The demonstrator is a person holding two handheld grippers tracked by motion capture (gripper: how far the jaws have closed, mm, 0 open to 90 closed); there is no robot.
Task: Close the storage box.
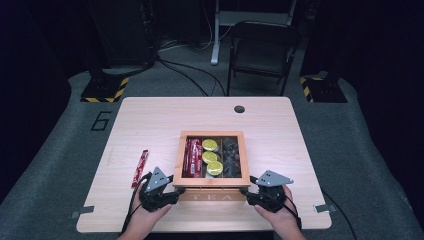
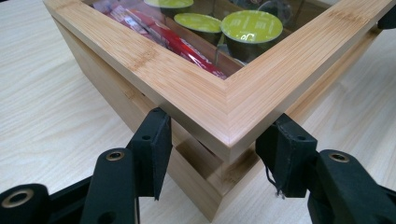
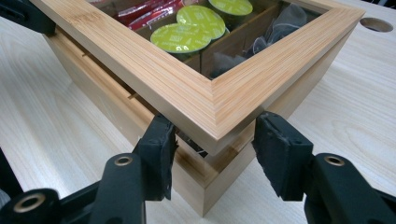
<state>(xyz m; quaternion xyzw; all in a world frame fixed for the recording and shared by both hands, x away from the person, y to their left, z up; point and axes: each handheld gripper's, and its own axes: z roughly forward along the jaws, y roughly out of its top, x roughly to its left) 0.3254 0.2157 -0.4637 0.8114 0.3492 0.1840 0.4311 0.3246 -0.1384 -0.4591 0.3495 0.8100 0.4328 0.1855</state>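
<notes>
While lid sits closed, tea box (image 1: pixel 212 186) label side faces person.

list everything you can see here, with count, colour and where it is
tea box: 1, light wood with a glass lid, near middle of the table
round pods: 3, lime green tops, middle compartment
stick packets: several, red, left compartment
dark sachets: several, grey-black, right compartment
loose stick packet: 1, red, on the table left of the box
table: 1, pale wood
folding chair: 1, dark, behind the table
left gripper: 1, black, at the box's near left corner
right gripper: 1, black, at its near right corner
</notes>
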